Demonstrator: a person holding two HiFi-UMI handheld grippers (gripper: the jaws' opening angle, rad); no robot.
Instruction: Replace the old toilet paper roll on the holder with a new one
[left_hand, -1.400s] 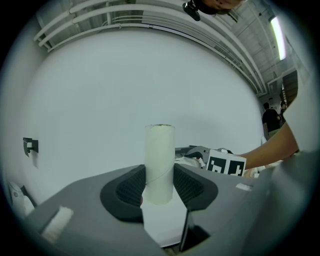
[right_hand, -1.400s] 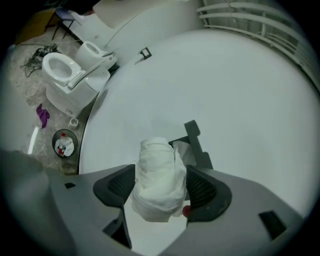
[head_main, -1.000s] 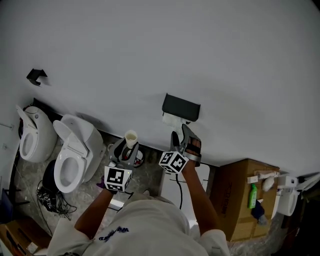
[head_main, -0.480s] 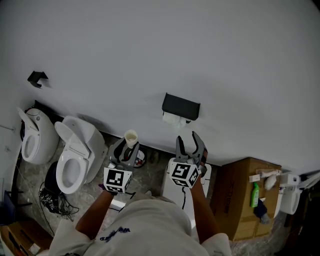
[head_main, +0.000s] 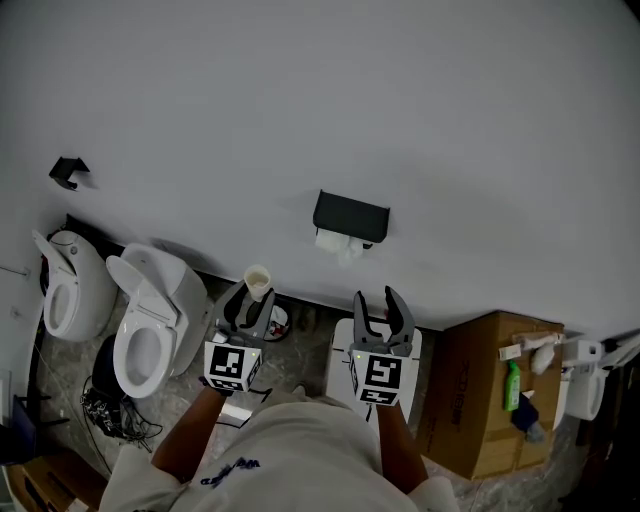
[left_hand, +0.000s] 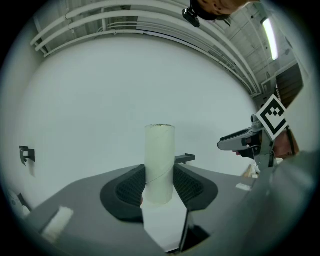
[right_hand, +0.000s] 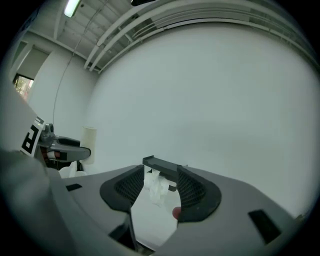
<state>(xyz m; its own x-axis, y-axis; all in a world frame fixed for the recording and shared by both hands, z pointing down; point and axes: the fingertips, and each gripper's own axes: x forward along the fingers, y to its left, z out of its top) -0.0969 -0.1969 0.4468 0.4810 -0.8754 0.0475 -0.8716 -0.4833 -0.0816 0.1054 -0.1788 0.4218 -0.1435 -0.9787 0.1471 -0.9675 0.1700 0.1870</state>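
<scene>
White wall (head_main: 400, 100) fills most of the scene. At its foot on the left, two white toilets (head_main: 150, 320) side by side, lids up. At the right, a cardboard box (head_main: 490, 390) on the floor, with a green bottle (head_main: 509, 388) on top.

Black holder (head_main: 350, 215) fixed to the wall, with crumpled white paper (head_main: 338, 243) hanging just under it.

Right gripper (head_main: 375, 300) held below the holder and apart from it, pointing at it. Its jaws are apart and have just been closing – nothing between them.

Left gripper (head_main: 252, 305) well left of the holder – jaws clamped on the lower part of a bare cardboard tube (head_main: 257, 281), which stands upright above them.
</scene>
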